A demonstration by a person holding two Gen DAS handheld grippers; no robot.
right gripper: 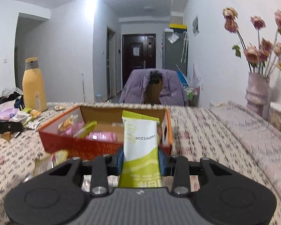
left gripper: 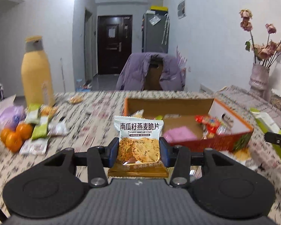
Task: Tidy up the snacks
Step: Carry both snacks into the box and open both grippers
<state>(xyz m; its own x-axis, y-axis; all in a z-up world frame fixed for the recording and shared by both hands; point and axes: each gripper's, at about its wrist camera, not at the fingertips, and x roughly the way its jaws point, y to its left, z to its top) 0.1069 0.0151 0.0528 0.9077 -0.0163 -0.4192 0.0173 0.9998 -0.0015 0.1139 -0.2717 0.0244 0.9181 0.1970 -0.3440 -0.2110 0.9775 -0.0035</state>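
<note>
Snack packets partly sorted: several lie in the orange box (left gripper: 241,131); others remain on the desk (left gripper: 88,123). Left gripper (left gripper: 139,150) jaws clamp an oat-crisp packet (left gripper: 138,140); right gripper (right gripper: 140,161) jaws clamp a green-white packet (right gripper: 140,140).

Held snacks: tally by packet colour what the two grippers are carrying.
Gold-and-white crisps packet, in left gripper: 1
Green-and-white packet, in right gripper: 1
Total: 2
</note>
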